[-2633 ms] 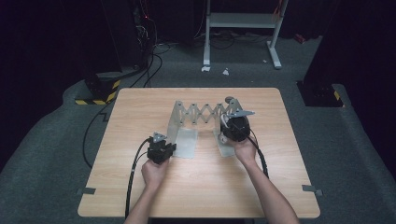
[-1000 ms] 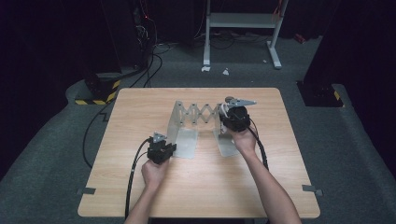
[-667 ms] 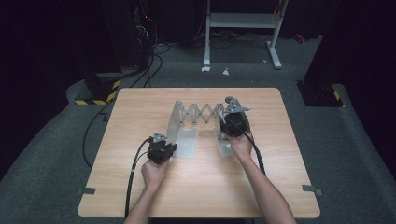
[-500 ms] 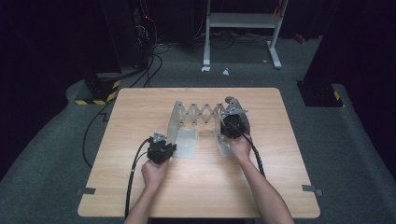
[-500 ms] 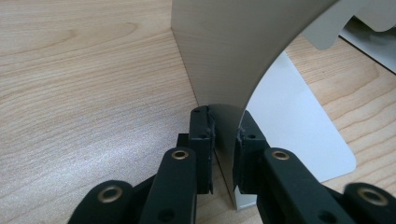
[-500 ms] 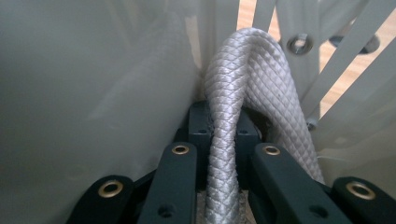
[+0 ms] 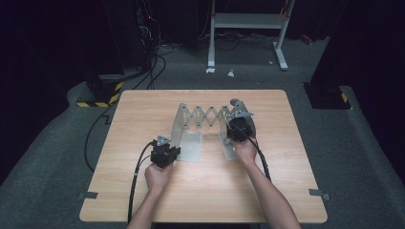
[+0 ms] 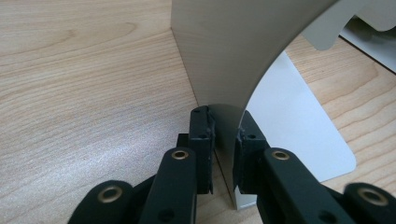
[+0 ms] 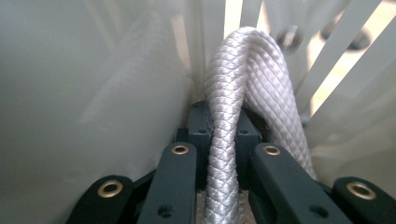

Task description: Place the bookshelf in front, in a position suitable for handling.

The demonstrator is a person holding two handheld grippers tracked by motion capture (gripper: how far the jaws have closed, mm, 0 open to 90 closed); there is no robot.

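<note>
Grey metal expandable bookend rack (image 7: pixel 210 125) upright mid-table, lattice stretched; white braided rope (image 9: pixel 238 116) looped against its right end.

one rack, one rope, two grippers
on the one wooden table (image 7: pixel 143 191) stands a single expanding metal rack (image 7: pixel 205 117) with two end plates; one white braided rope (image 9: pixel 233 140); two handheld grippers, left gripper (image 7: pixel 165 152) and right gripper (image 7: pixel 239 128).

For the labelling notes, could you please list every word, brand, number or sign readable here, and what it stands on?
No readable text: the expanding metal rack, its end plate, the white rope and the wooden table are all unmarked.
Black-and-yellow hazard stripes, a sign without words, mark the base of a dark stand on the floor.
</note>
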